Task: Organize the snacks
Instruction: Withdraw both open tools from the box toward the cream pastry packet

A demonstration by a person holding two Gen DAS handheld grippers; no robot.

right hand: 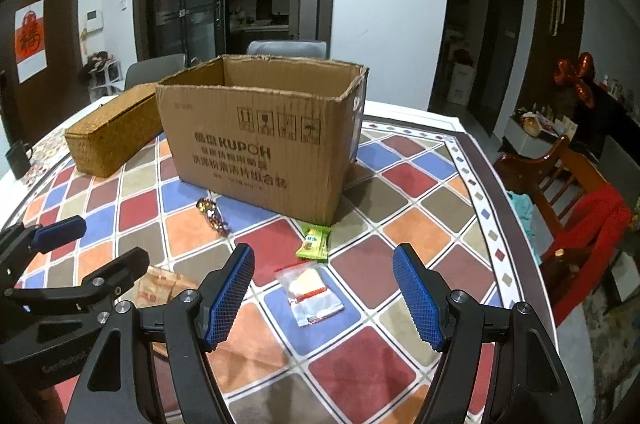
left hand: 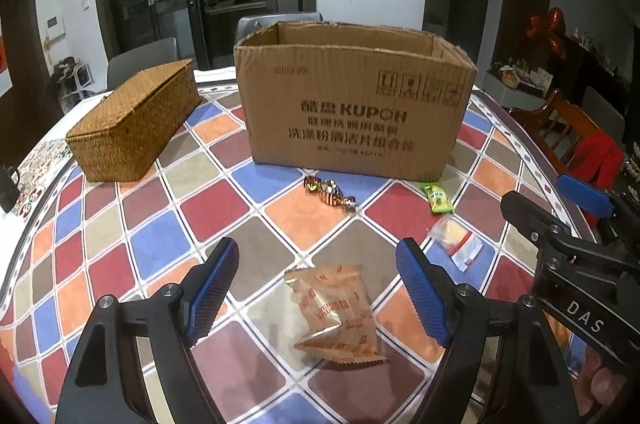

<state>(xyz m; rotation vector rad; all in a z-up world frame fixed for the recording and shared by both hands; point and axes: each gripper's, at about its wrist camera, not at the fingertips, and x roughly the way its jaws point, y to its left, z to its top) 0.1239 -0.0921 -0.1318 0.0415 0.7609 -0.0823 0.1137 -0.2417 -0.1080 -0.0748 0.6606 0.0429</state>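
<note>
Here the left gripper (left hand: 316,298) hangs over the desk (left hand: 168,248) with its jaws wide and nothing clamped; a tan snack packet (left hand: 336,316) with red print lies flat on the checked cloth in the gap between them, touched by neither blue pad. The right gripper (right hand: 324,294) also stands with its jaws wide and empty, and a small clear packet (right hand: 310,290) with a red strip lies between them on the cloth. Just beyond it rests a green packet (right hand: 314,243), near the front corner of the open cardboard box (right hand: 256,139). A shiny wrapped candy (right hand: 212,215) lies in front of the box, to the left in the right wrist view. In the left wrist view the same candy shows as a short string of foil pieces (left hand: 330,193), just before the box's printed front. A lidded wicker basket (left hand: 134,121) sits beside the box on its left, a narrow gap between the two. At the desk's far left edge stands a dark mug (right hand: 18,155). A wooden chair (right hand: 560,191) draped with red cloth stands off the desk's right side.
</note>
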